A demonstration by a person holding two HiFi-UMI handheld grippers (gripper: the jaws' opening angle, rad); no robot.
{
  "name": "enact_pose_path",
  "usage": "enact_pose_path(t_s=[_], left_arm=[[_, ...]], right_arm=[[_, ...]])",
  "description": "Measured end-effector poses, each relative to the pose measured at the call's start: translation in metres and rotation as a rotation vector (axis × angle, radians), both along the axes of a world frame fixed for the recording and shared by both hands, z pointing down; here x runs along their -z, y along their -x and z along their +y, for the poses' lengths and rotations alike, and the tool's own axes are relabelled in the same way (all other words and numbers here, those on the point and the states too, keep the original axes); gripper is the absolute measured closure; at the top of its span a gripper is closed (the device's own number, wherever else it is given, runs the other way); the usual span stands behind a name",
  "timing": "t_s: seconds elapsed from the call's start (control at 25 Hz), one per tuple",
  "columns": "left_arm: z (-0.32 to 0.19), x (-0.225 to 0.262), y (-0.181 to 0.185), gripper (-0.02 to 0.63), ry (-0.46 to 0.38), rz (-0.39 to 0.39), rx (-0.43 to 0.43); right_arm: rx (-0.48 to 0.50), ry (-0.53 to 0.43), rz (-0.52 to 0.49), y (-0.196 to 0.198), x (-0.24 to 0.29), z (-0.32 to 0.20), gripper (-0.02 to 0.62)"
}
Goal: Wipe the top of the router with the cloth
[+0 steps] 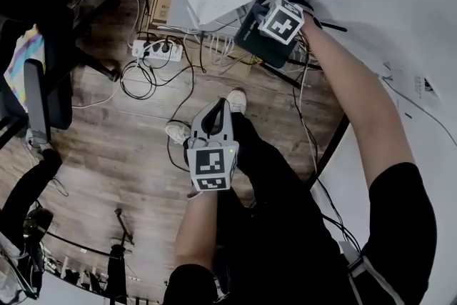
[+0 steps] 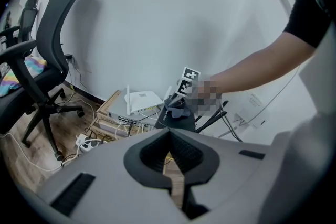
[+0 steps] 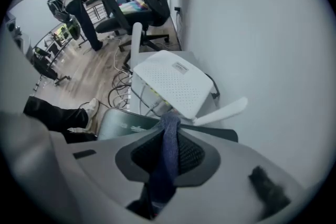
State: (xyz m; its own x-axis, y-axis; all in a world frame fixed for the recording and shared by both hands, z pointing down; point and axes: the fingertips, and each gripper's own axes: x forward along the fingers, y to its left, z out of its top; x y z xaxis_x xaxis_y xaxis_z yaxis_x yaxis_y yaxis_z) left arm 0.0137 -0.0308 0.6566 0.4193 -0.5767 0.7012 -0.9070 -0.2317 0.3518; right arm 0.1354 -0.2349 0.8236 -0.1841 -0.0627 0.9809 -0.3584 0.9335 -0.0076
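**Cloth held over the dark router**

The right tongs (image 3: 170,122) are clamped on a blue cloth (image 3: 167,157), a strip of which runs up between the pads. They hang just above the dark router (image 3: 122,124), which stands by the wall beside a white router (image 3: 176,84) set on a stack of boxes. Whether the cloth touches the dark top cannot be told. The left tongs (image 2: 169,136) are closed with nothing between them. They are held low near the person's legs, well apart from both routers. A power strip (image 1: 153,48) lies among cables on the wooden floor (image 1: 128,146).
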Motion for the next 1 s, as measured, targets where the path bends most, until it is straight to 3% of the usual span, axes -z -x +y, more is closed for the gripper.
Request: enact_pose_path(t_s=[0.32, 0.44, 0.68, 1.0], left_arm=[[-0.001, 0.010, 0.002, 0.595, -0.023, 0.002, 0.005], [0.006, 0.006, 0.008, 0.595, -0.013, 0.013, 0.021], [0.016, 0.003, 0.020, 0.595, -0.001, 0.003, 0.016], [0.004, 0.029, 0.022, 0.595, -0.054, 0.005, -0.028]], right_arm=[[0.250, 0.206, -0.142, 0.066, 0.010, 0.085, 0.520], [0.294, 0.251, -0.151, 0.075, 0.012, 0.103, 0.520], [0.266, 0.221, -0.159, 0.076, 0.017, 0.098, 0.520], [0.076, 0.028, -0.228, 0.065, 0.066, 0.058, 0.520]])
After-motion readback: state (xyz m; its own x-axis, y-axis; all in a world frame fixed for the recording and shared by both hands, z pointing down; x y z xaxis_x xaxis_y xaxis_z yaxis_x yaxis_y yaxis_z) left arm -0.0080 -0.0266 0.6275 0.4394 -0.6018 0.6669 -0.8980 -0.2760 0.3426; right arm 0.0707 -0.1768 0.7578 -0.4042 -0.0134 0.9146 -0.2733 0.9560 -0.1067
